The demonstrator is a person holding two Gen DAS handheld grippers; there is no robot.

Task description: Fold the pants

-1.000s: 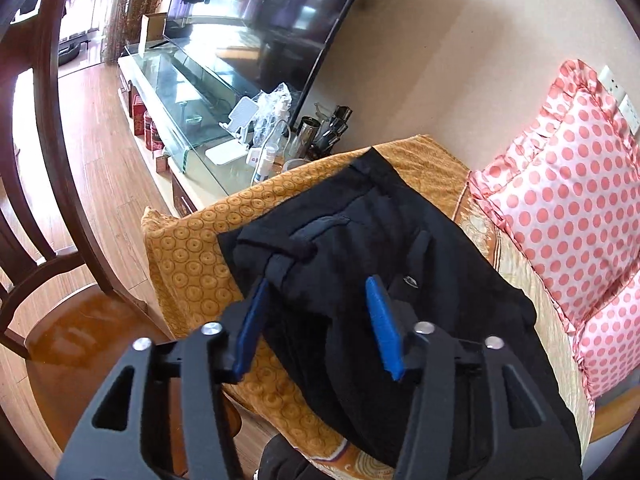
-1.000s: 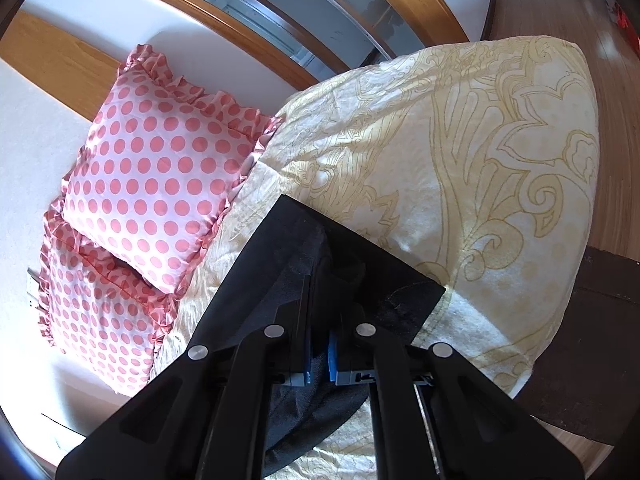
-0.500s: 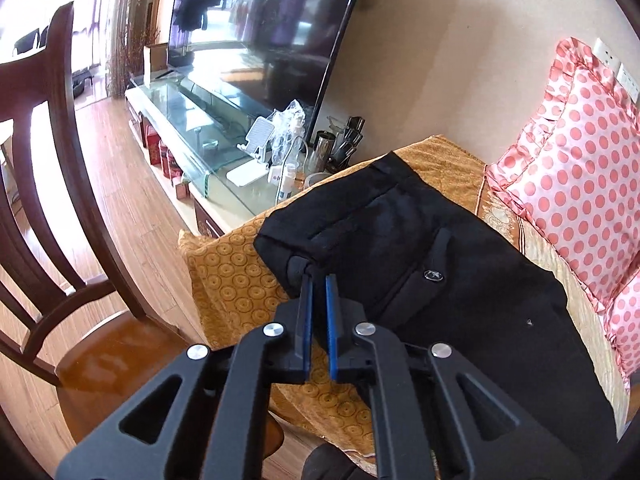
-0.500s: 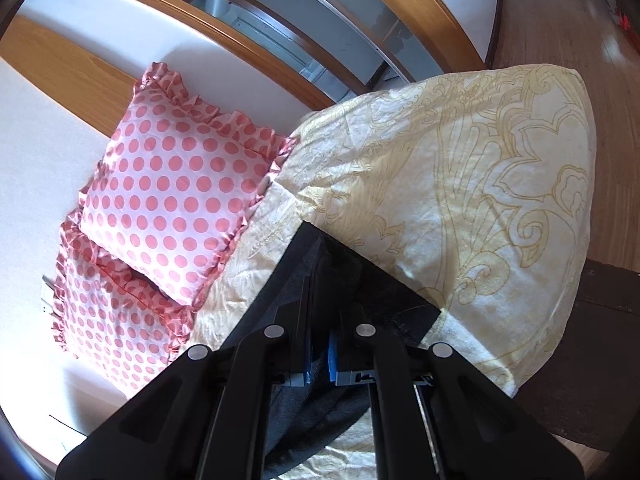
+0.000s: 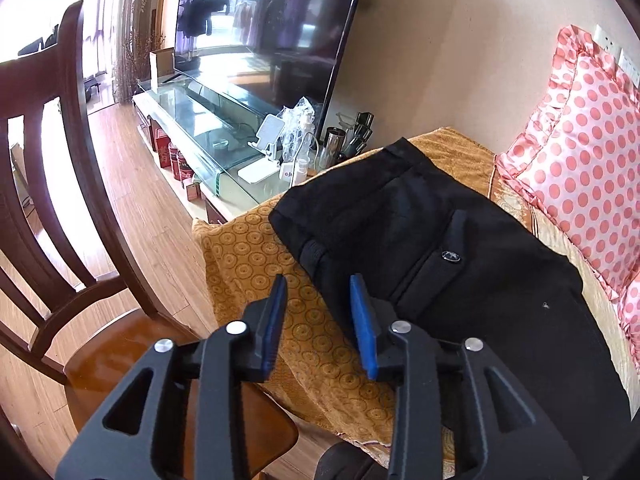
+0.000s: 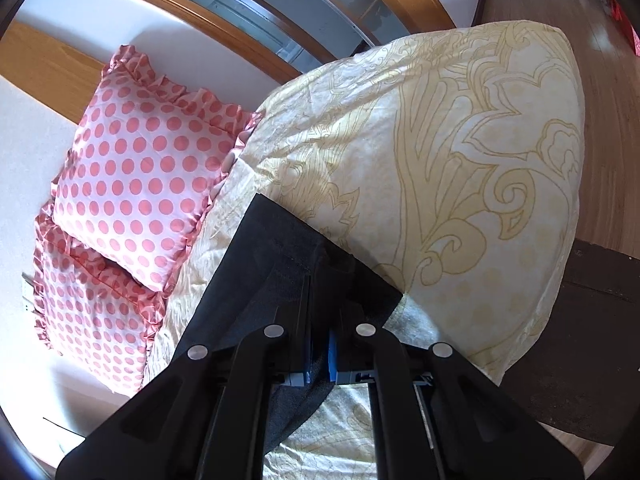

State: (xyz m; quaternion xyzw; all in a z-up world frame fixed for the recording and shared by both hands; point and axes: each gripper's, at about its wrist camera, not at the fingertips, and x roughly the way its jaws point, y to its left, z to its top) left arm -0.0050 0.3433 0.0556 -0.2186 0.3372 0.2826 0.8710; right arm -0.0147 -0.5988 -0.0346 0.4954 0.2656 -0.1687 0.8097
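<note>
**Black trousers on a covered bed, one claw free, one claw gripping**

Cream bedspread with a gold scroll pattern (image 6: 460, 140): covers the bed seen from the right wrist camera; wrinkled, falling away at its far edge towards the wooden floor.

Ochre circle-patterned blanket (image 5: 256, 264): lies under the trousers in the left wrist view, hanging over the bed corner.

Black fabric pants (image 5: 460, 264): spread flat across the blanket, waistband end towards the bed corner, a buttoned back pocket facing up. In the right wrist view the hem end (image 6: 280, 256) lies on the cream bedspread.

Pink pillows with coral polka dots and frilled edges (image 6: 136, 176): two, overlapping, just beside the pants along the wall side.

Dark wooden slat-back chair (image 5: 68, 184): stands on the floor beside the bed corner.

Flat-screen television (image 5: 264, 28): mounted above a glass-topped stand carrying small clutter.

Left gripper (image 5: 320, 320): blue-padded fingers parted, released, holding nothing; it hovers over the blanket just short of the waistband corner, the right-hand pad near the cloth edge.

Right gripper (image 6: 318, 344): fingers clenched together on a raised pinch of the pants' leg near the hem.
</note>
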